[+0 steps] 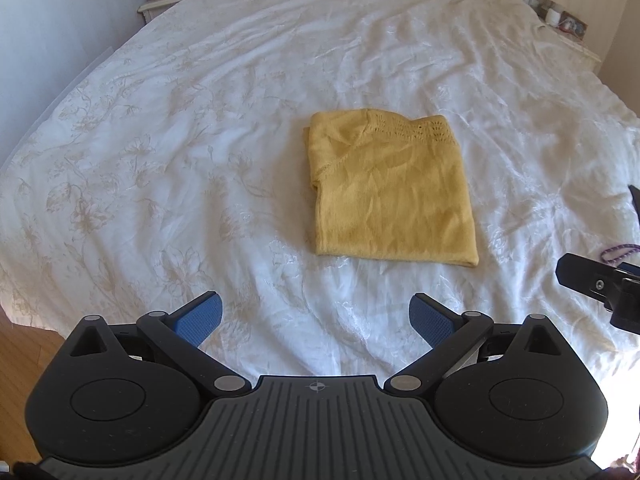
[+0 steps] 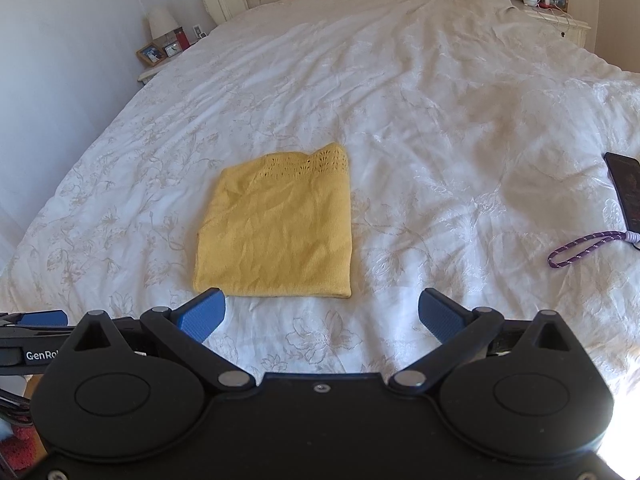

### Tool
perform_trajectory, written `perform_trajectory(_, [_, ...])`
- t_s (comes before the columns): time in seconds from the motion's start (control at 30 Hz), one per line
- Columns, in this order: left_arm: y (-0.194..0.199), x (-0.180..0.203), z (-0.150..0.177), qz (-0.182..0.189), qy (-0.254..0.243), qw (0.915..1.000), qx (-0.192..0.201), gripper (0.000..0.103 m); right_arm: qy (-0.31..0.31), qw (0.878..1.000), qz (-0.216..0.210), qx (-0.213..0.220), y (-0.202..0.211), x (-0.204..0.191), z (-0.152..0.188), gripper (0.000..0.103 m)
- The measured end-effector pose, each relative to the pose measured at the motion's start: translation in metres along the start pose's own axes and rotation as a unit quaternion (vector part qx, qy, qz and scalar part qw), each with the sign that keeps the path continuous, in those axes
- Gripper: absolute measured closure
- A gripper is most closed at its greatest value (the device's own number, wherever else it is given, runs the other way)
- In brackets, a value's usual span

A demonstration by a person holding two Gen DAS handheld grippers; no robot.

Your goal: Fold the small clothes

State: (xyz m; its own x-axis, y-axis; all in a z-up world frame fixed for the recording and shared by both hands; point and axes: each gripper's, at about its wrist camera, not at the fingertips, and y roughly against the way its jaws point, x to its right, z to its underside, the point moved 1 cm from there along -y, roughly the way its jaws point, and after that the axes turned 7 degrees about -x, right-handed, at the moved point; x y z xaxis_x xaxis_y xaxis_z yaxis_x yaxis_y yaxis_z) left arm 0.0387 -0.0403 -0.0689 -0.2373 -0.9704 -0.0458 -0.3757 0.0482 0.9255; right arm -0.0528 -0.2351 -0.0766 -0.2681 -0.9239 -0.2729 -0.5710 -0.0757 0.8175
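A yellow knit garment [image 1: 390, 190] lies folded into a neat rectangle on the white bedspread [image 1: 200, 140]; it also shows in the right wrist view [image 2: 278, 226]. My left gripper [image 1: 316, 320] is open and empty, held back from the garment's near edge. My right gripper [image 2: 322, 314] is open and empty, just short of the garment's near edge. Part of the right gripper shows at the right edge of the left wrist view [image 1: 600, 284], and the left gripper's blue fingertip shows at the left edge of the right wrist view [image 2: 40, 318].
A dark phone [image 2: 626, 192] and a purple cord loop [image 2: 580, 246] lie on the bed at the right. Nightstands with lamps and frames stand at the bed's head on both sides [image 2: 164, 50] [image 2: 554, 4]. Wooden floor [image 1: 20, 360] shows at lower left.
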Motion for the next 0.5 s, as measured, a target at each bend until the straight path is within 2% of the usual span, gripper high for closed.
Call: perform_trajectory(0.5, [-0.018,-0.002,-0.012,0.006,-0.003,0.9998,-0.019,0.002,-0.001,1.000,0.000,-0.029,-0.023,-0.004,-0.010,0.001])
